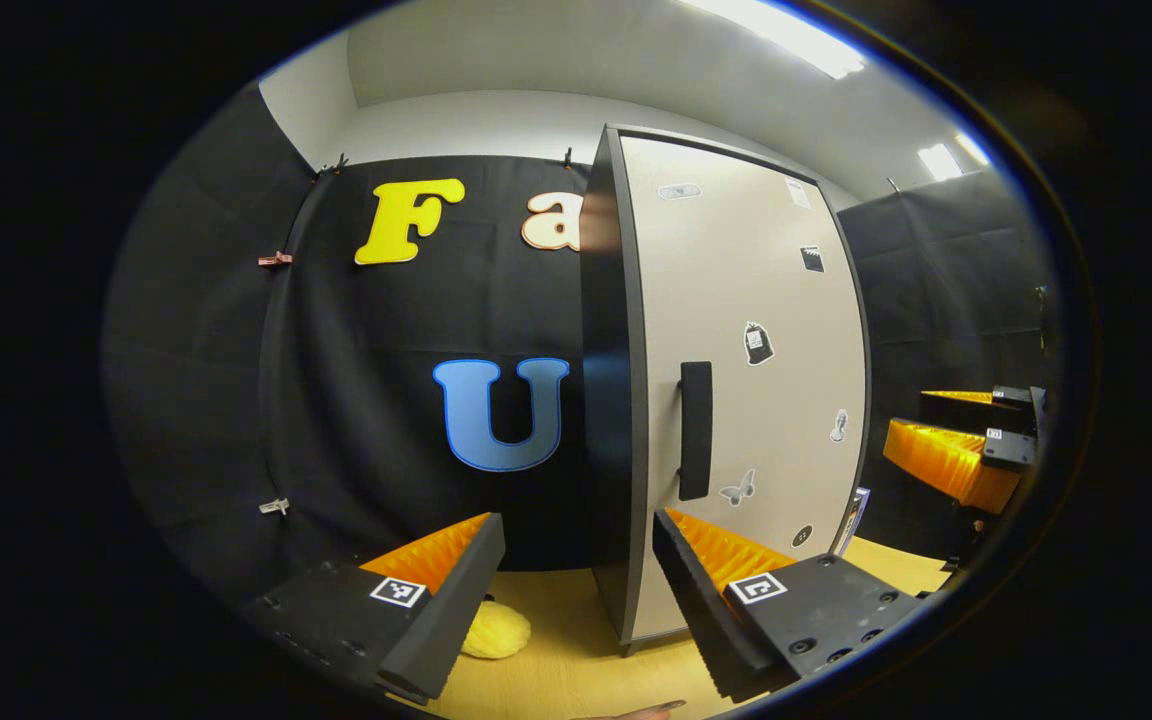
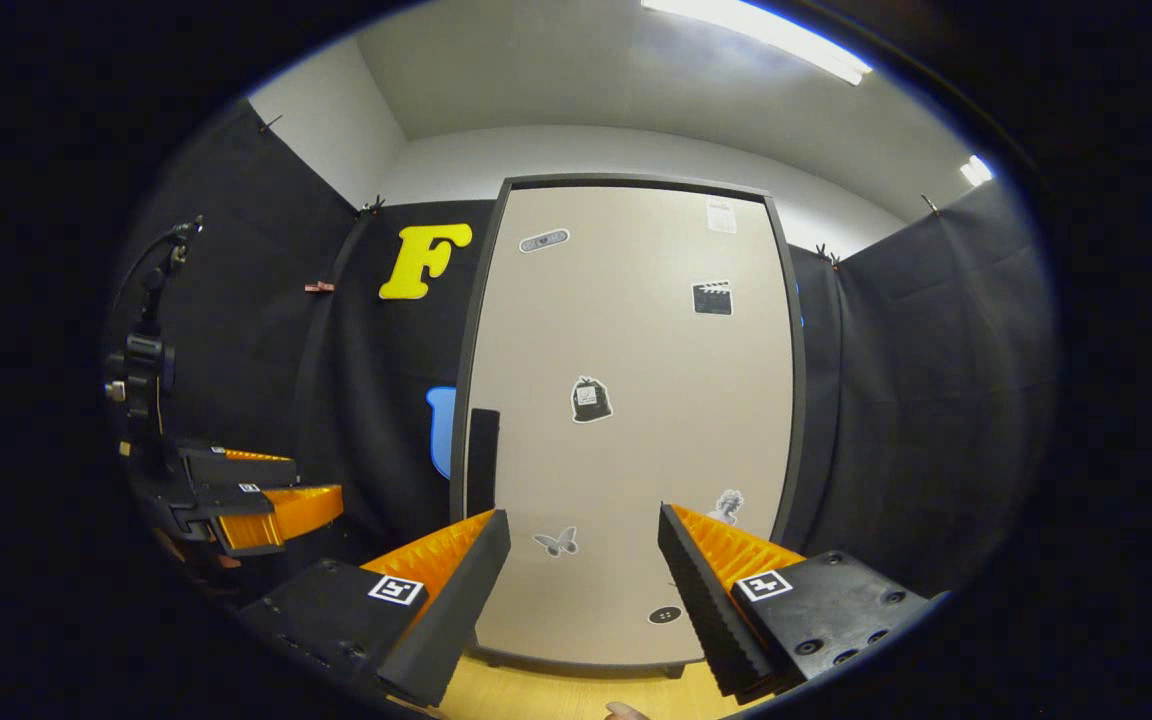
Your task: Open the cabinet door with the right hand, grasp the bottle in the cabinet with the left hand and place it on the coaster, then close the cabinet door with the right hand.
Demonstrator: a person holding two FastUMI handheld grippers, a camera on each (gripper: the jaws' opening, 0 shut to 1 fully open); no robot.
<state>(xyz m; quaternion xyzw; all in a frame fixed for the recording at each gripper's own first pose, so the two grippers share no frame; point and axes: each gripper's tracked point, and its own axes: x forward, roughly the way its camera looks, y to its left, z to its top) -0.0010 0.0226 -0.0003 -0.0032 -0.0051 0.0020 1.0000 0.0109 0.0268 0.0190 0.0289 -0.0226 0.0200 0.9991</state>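
A tall cabinet [image 1: 736,330] stands on the wooden table [image 1: 576,660], its beige door [image 2: 636,400] shut and dotted with stickers. Whatever is inside is hidden behind the door. A dark vertical handle [image 2: 482,460] sits at the door's left edge, also seen as the handle [image 1: 696,430] in the left gripper view. My right gripper [image 2: 581,570] is open, facing the lower door a short way off, with the handle up and to its left. My left gripper [image 1: 576,580] is open and empty, aimed at the cabinet's dark left side. A round yellow coaster [image 1: 496,630] lies on the table by the left finger.
Black cloth walls close in behind and on both sides. The right gripper [image 1: 966,450] shows at the far right of the left gripper view, and the left gripper [image 2: 256,500] at the far left of the right gripper view. A small card [image 1: 856,515] leans by the cabinet's right foot.
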